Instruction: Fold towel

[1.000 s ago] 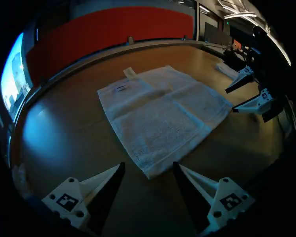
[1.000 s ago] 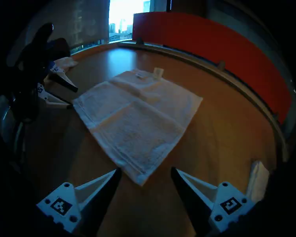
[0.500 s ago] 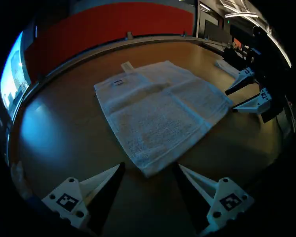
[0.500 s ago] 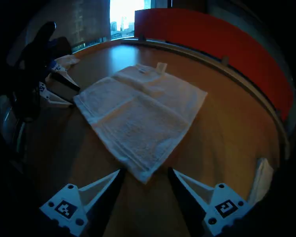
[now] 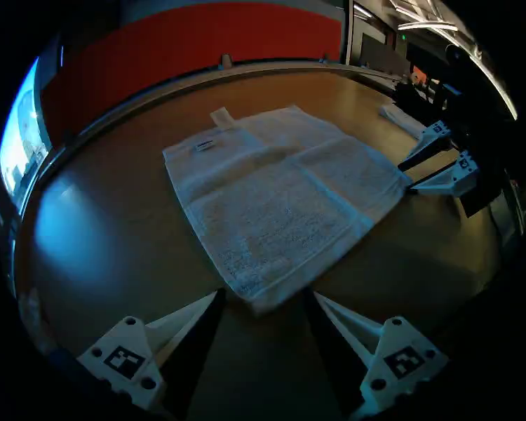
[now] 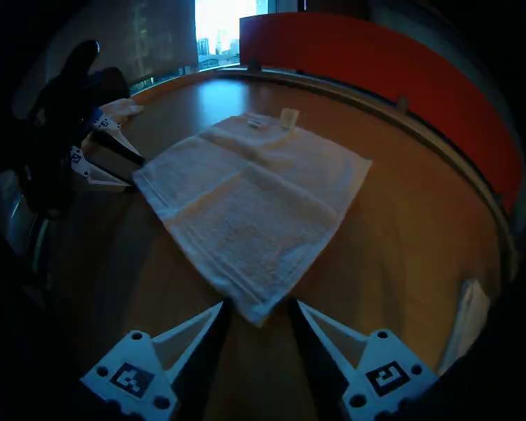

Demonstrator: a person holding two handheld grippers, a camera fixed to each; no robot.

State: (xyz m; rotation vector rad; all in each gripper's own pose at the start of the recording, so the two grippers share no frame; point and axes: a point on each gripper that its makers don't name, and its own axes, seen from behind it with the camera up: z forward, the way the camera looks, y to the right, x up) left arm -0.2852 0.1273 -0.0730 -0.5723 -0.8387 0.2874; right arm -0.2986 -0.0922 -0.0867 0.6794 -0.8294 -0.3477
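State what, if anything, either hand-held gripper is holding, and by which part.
Nothing held: the left hand-held gripper and right hand-held gripper stand open, each straddling a corner of the white terry towel.

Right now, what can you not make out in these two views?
Left gripper view: towel corner blurred between the fingers; contact unclear.
Right gripper view: white cloth cut off by the edge.
Both views: tag too small to read.

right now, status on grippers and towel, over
Left gripper open, straddling a towel corner. Right gripper open, straddling another corner. Towel flat on table. Second cloth lies apart.
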